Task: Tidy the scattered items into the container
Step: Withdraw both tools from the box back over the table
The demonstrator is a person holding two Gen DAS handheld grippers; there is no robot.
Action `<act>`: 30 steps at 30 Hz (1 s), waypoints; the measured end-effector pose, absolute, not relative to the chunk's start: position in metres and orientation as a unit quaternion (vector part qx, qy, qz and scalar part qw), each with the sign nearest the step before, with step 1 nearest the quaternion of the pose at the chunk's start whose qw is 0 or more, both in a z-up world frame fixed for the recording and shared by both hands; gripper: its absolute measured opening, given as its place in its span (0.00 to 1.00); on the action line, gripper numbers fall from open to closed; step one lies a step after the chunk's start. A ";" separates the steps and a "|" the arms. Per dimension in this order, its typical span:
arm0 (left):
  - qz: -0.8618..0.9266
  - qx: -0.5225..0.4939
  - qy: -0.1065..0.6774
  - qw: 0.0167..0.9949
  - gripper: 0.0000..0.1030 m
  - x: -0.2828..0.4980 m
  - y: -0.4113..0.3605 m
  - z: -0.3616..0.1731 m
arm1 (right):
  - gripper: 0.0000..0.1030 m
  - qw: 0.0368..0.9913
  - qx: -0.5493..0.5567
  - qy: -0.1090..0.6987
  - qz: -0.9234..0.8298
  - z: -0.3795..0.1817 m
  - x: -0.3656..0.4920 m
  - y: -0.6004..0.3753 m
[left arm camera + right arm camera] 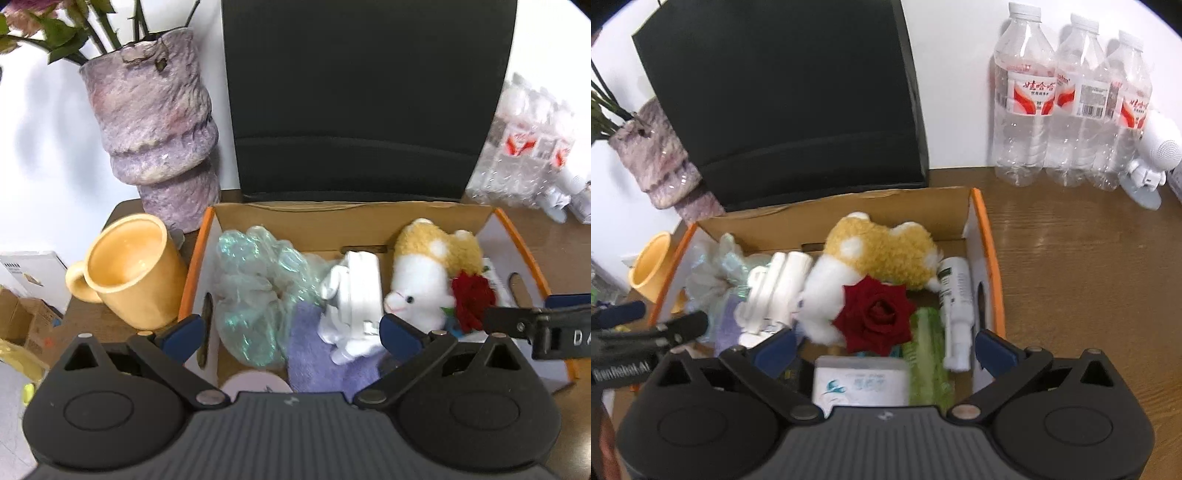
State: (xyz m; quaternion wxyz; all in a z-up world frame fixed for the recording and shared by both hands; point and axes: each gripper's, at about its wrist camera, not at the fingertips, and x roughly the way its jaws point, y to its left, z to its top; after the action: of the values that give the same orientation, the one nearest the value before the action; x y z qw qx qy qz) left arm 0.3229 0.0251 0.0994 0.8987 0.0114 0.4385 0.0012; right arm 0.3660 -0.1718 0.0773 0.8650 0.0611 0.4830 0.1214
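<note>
A cardboard box [195,266] with orange rims sits on the table and holds several items. In the left wrist view I see a shimmery mesh puff [258,291], a purple cloth [317,358], a white plastic item [358,295], a yellow and white plush toy [428,273] and a red rose [472,299]. My left gripper [291,332] hangs open above the box's near left part, with nothing pressed between its pads. In the right wrist view my right gripper [886,350] is open above the rose [875,317], a tissue pack [860,384], a green brush [927,365] and a white spray bottle [956,306].
A yellow mug [129,269] and a purple vase [159,129] with flowers stand left of the box. A black panel [365,99] rises behind it. Three water bottles [1071,107] and a white figurine [1148,158] stand at the back right on the wooden table [1089,277].
</note>
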 end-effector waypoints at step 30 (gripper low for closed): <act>0.029 -0.049 0.443 0.895 1.00 0.045 0.047 0.026 | 1.00 0.859 -0.009 0.500 0.111 0.019 0.092 -0.161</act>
State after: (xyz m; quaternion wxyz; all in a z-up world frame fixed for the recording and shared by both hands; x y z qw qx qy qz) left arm 0.0447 0.0466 0.0260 0.8949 -0.0493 0.4427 0.0286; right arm 0.0916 -0.1608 0.0192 0.8590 -0.0094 0.4997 0.1111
